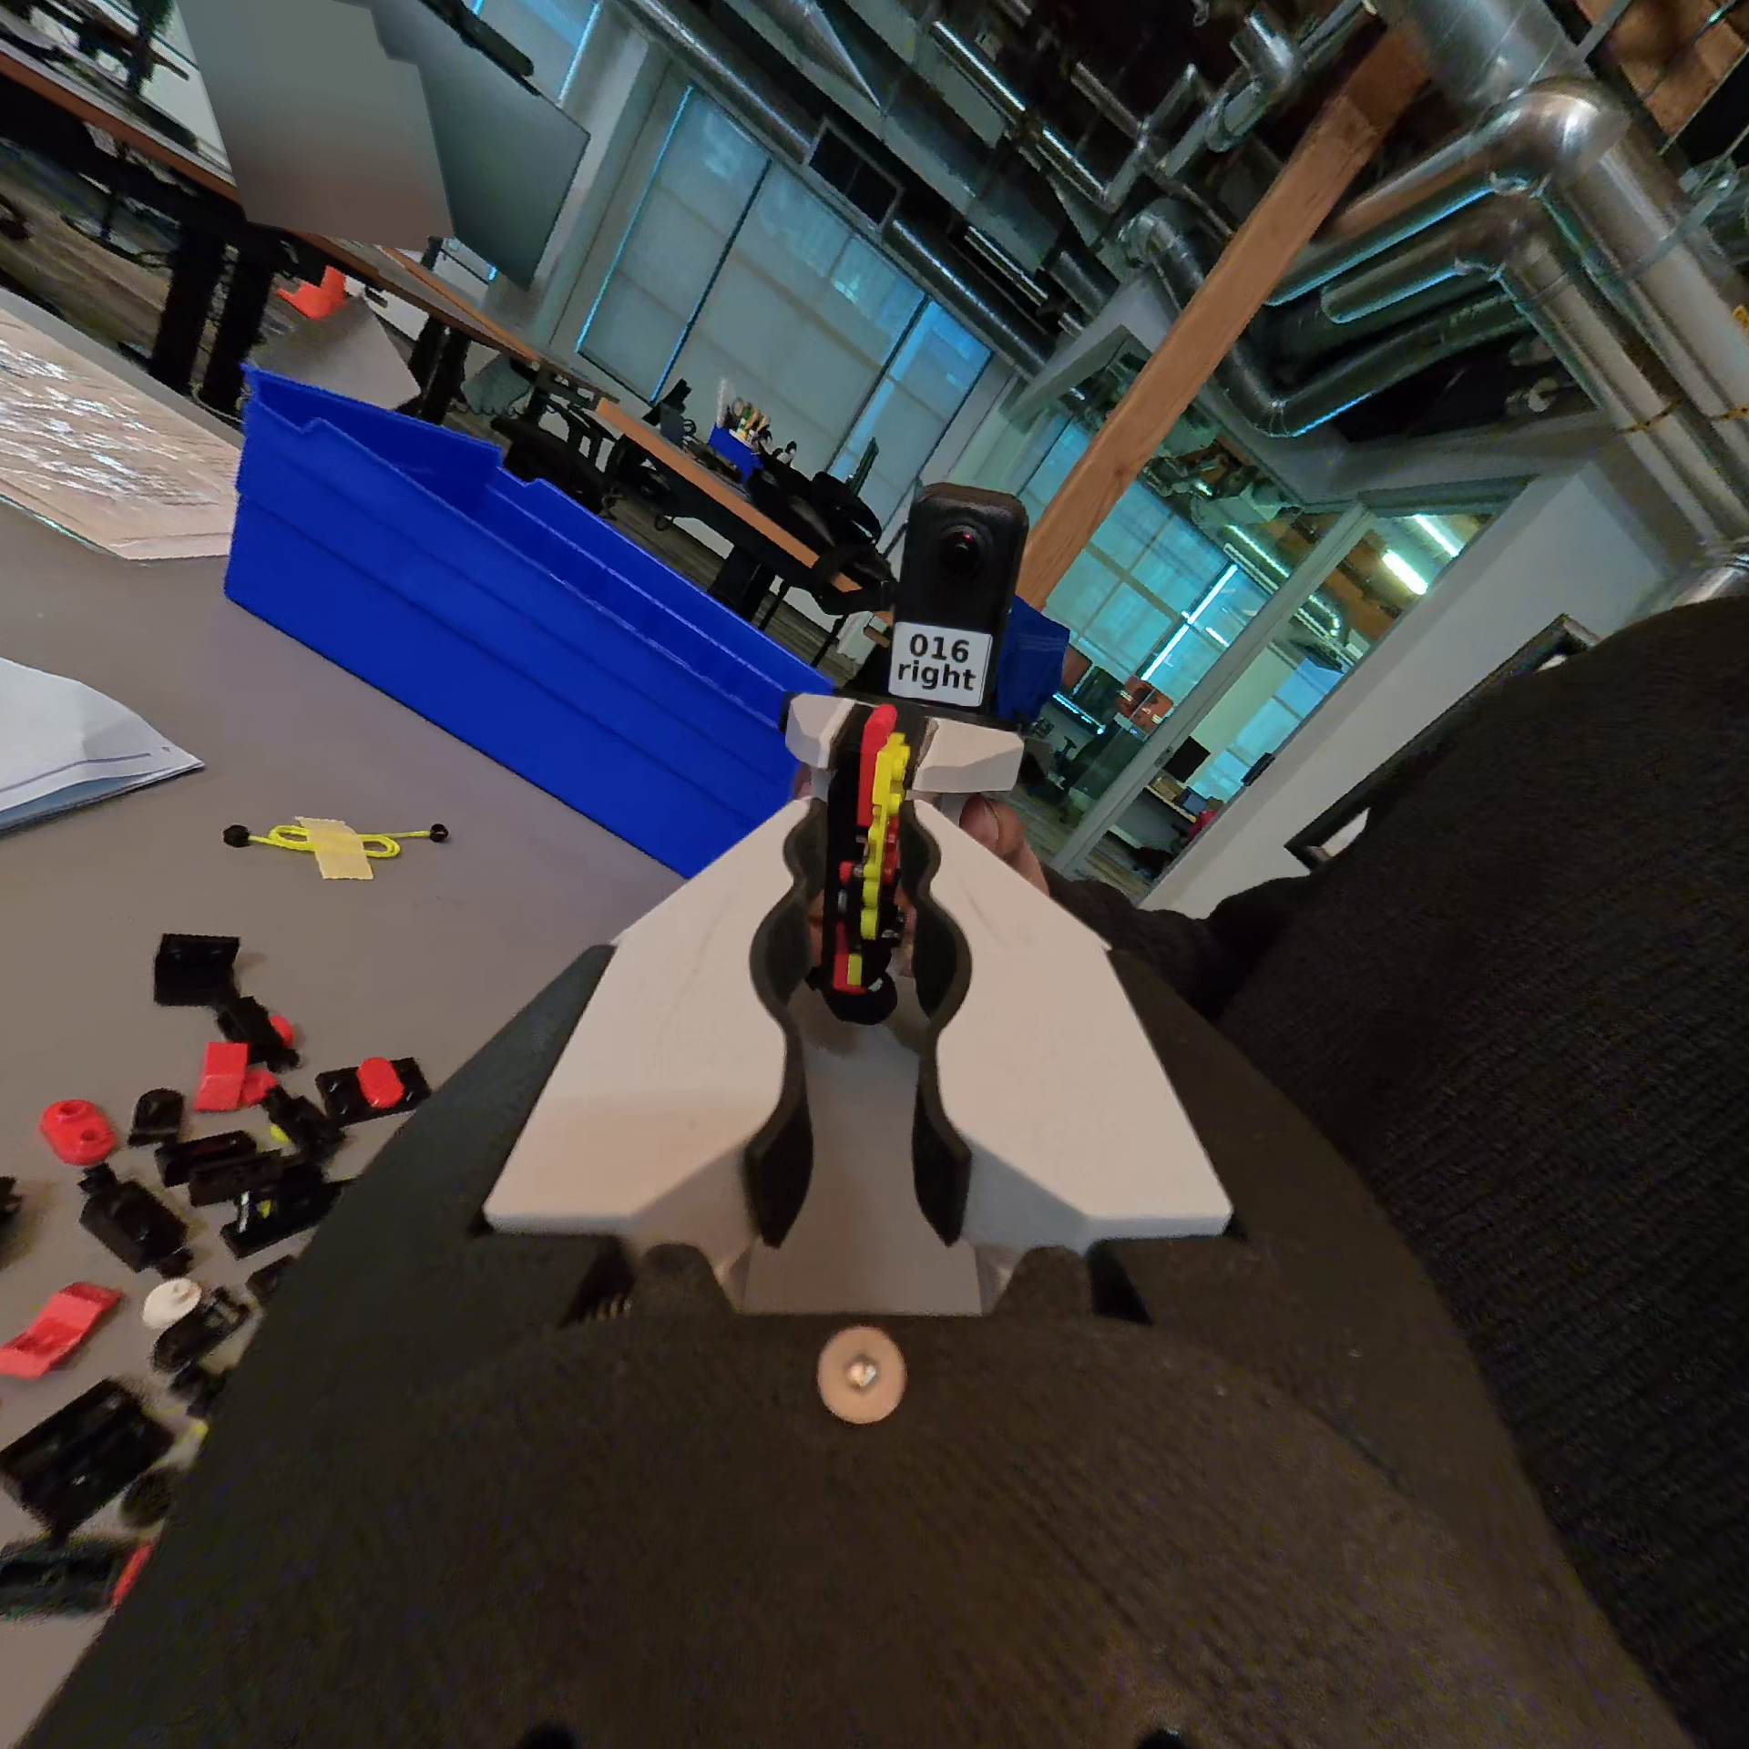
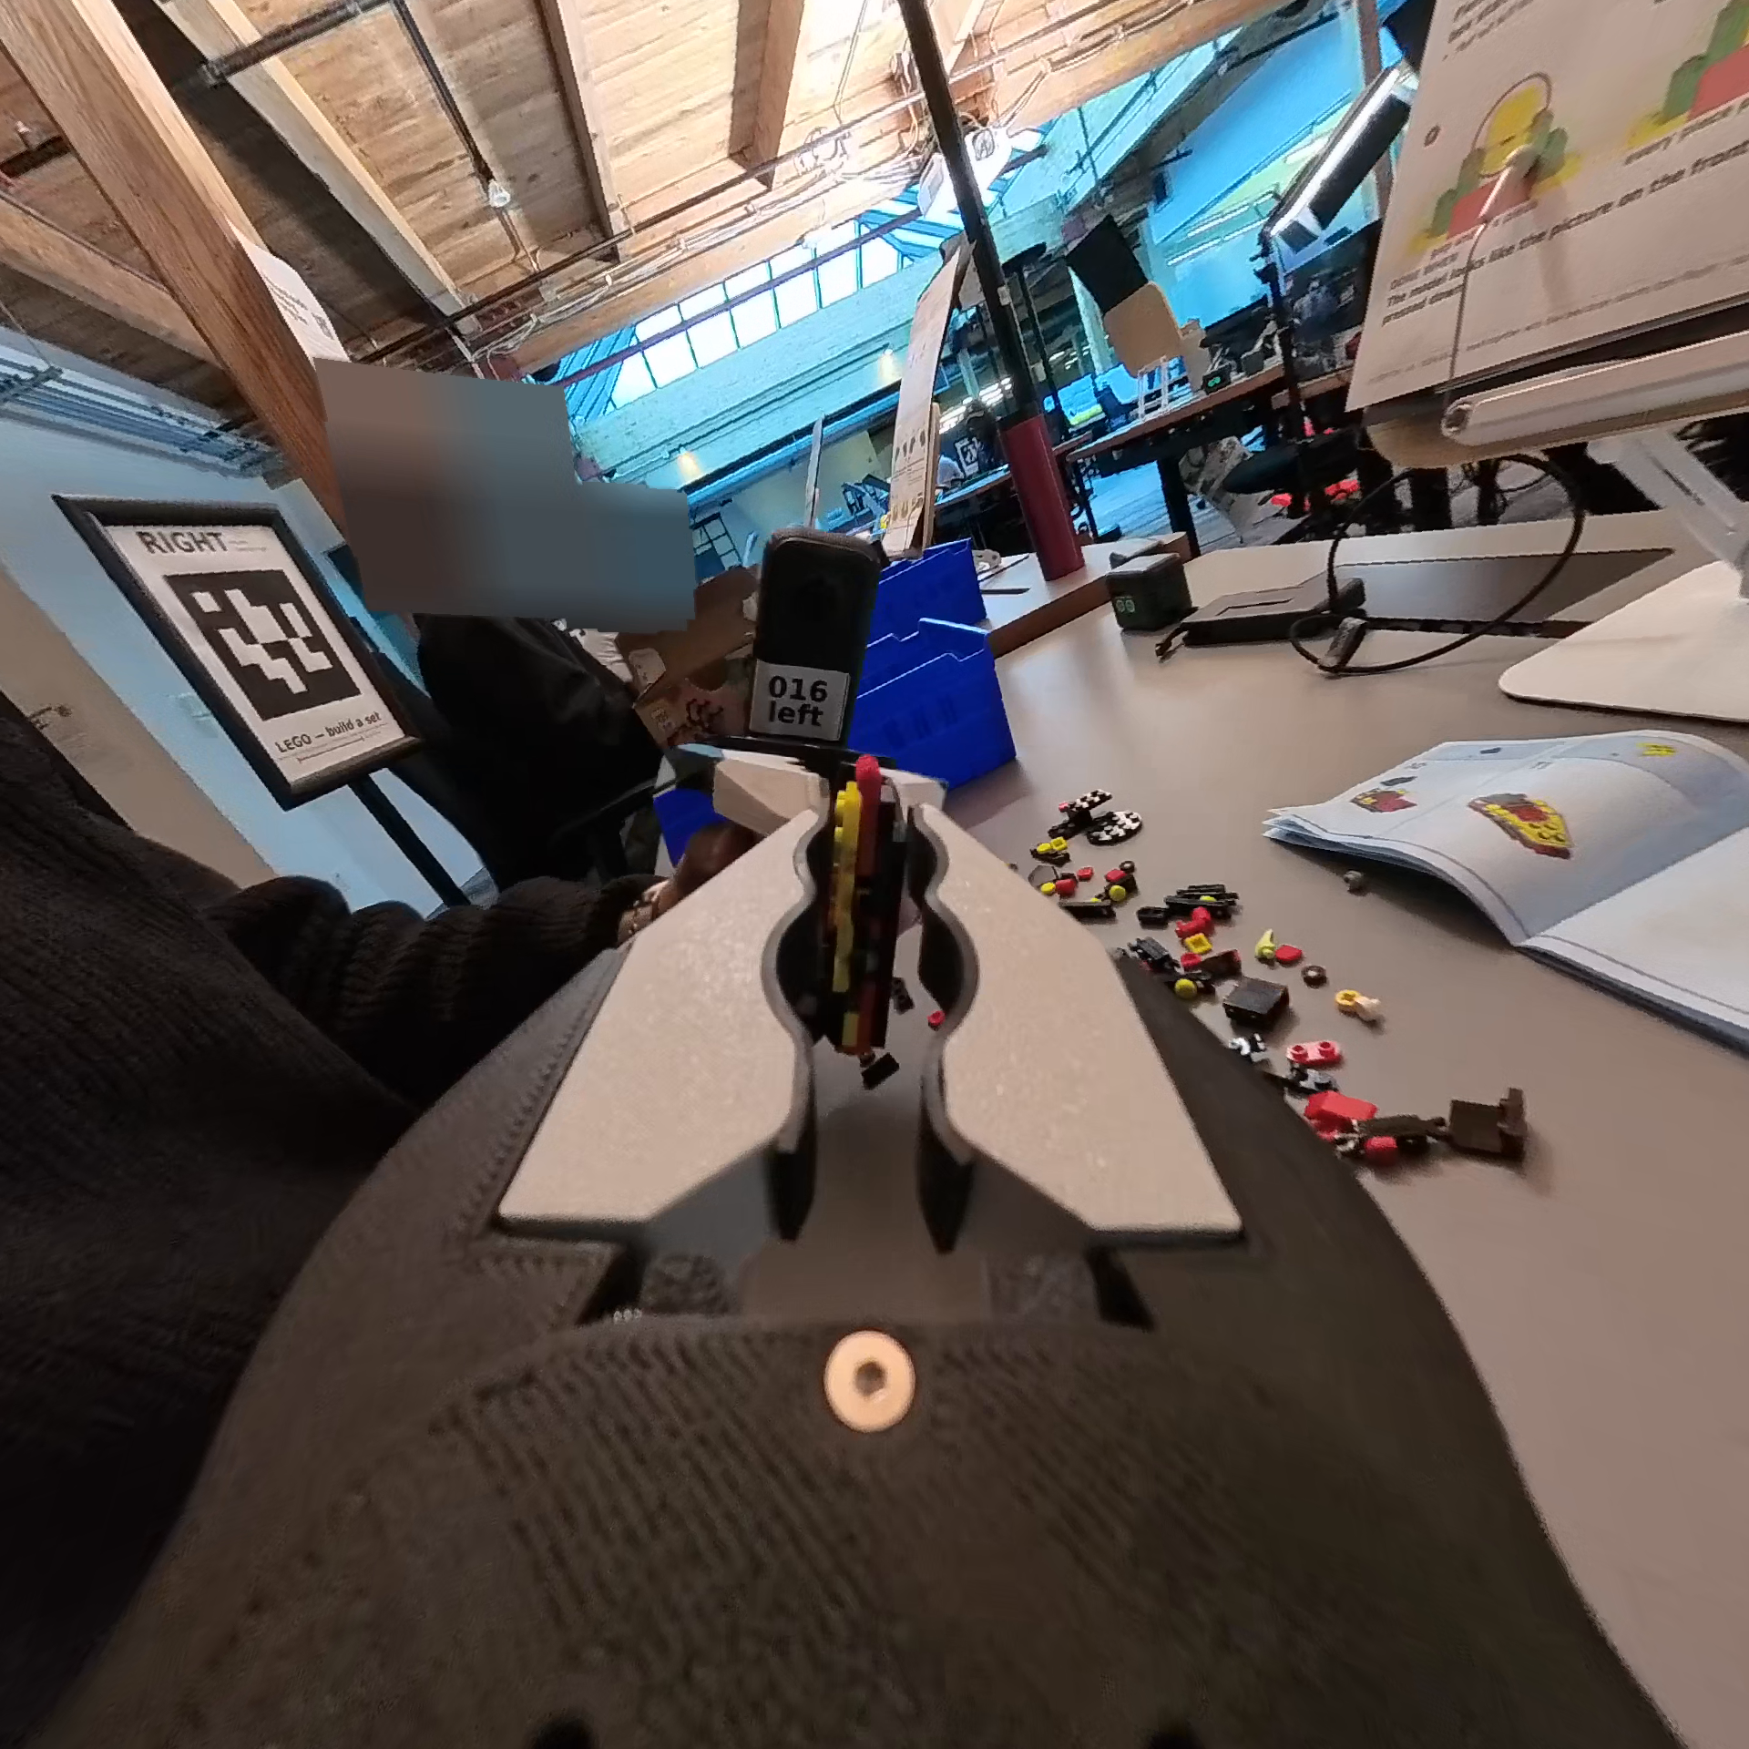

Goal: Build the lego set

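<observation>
A flat lego assembly [image 1: 875, 852] of black, red and yellow pieces is held edge-on in the air above the grey table [image 1: 397, 956]. My left gripper [image 1: 866, 838] is shut on its near end. The right gripper [image 1: 904, 752] faces it from the far side and grips the other end. In the right wrist view, my right gripper [image 2: 866, 838] is shut on the same assembly [image 2: 856, 923], with the left gripper [image 2: 819, 790] opposite. Loose black, red and yellow pieces [image 1: 218, 1136] lie on the table and also show in the right wrist view [image 2: 1230, 975].
A blue bin [image 1: 492, 587] stands behind the grippers, also visible in the right wrist view [image 2: 937, 662]. An open instruction booklet [image 2: 1533, 852] lies to the right. A yellow string with tape [image 1: 336, 838] lies on the table. A monitor stand [image 2: 1647, 634] and cables sit at the back right. The grippers are tip to tip, or close to it.
</observation>
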Motion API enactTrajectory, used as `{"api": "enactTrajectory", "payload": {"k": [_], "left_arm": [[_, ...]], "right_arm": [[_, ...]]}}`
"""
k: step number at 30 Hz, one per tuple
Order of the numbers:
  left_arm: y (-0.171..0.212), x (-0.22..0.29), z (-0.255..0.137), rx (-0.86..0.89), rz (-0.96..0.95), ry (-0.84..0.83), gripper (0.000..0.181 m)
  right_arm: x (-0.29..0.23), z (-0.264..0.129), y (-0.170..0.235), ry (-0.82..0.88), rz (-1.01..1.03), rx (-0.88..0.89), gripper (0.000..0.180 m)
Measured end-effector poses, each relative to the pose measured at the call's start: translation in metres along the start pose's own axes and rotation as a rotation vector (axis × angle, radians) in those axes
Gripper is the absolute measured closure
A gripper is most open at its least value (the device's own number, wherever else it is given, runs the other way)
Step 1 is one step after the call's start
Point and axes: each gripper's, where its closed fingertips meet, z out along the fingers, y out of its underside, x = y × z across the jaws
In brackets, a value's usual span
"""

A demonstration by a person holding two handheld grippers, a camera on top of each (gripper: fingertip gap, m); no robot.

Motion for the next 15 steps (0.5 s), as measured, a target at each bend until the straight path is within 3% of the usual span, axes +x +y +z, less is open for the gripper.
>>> {"api": "enactTrajectory", "payload": {"k": [15], "left_arm": [[0.011, 0.007, 0.054, -0.084, -0.065, 0.183, 0.169]], "right_arm": [[0.002, -0.056, -0.007, 0.167, -0.032, 0.065, 0.167]]}}
